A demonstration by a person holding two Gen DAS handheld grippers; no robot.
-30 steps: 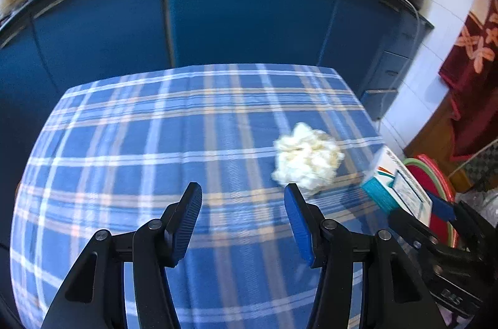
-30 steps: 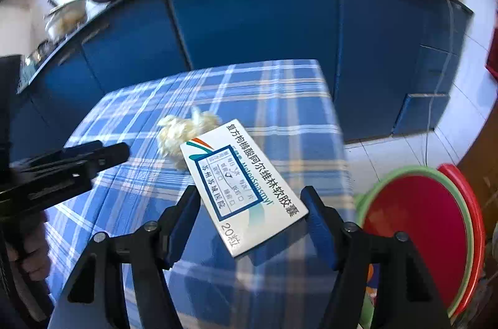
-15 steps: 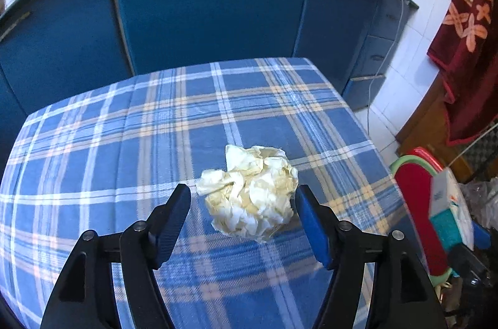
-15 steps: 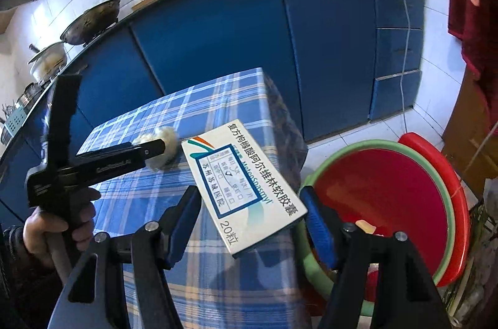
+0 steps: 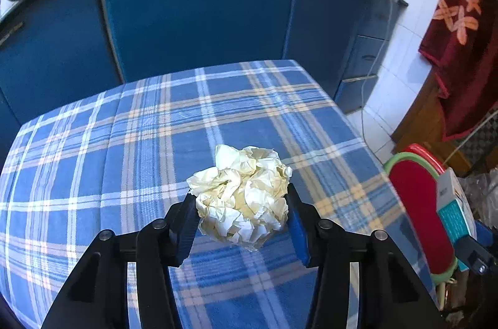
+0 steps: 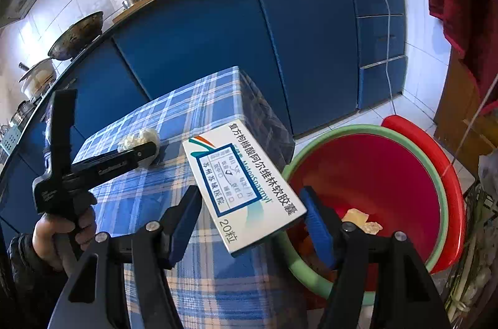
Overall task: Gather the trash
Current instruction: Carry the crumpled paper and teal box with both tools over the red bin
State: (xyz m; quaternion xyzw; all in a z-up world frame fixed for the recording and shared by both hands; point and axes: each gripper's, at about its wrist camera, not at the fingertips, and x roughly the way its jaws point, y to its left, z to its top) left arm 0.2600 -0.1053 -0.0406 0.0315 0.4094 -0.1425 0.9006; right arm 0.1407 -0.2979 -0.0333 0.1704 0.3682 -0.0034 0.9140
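My left gripper (image 5: pixel 241 224) is shut on a crumpled ball of cream paper (image 5: pixel 242 195), held just above the blue plaid tablecloth (image 5: pixel 124 160). The ball also shows in the right wrist view (image 6: pixel 137 139), with the left gripper (image 6: pixel 149 151) around it. My right gripper (image 6: pixel 252 223) is shut on a white medicine box (image 6: pixel 242 185) with a blue label, held at the table's right edge, beside a red basin (image 6: pixel 373 173) with a green rim on the floor. The box also shows at the right in the left wrist view (image 5: pixel 453 204).
The red basin (image 5: pixel 417 210) holds a few scraps (image 6: pixel 358 220). Blue kitchen cabinets (image 5: pixel 199 17) stand behind the table. A white cable (image 6: pixel 387 17) hangs down the cabinet drawers. A dark red cloth (image 5: pixel 460 48) hangs at the right.
My left gripper moved up to the paper ball and closed on it. My right gripper carried the box rightward off the table toward the red basin.
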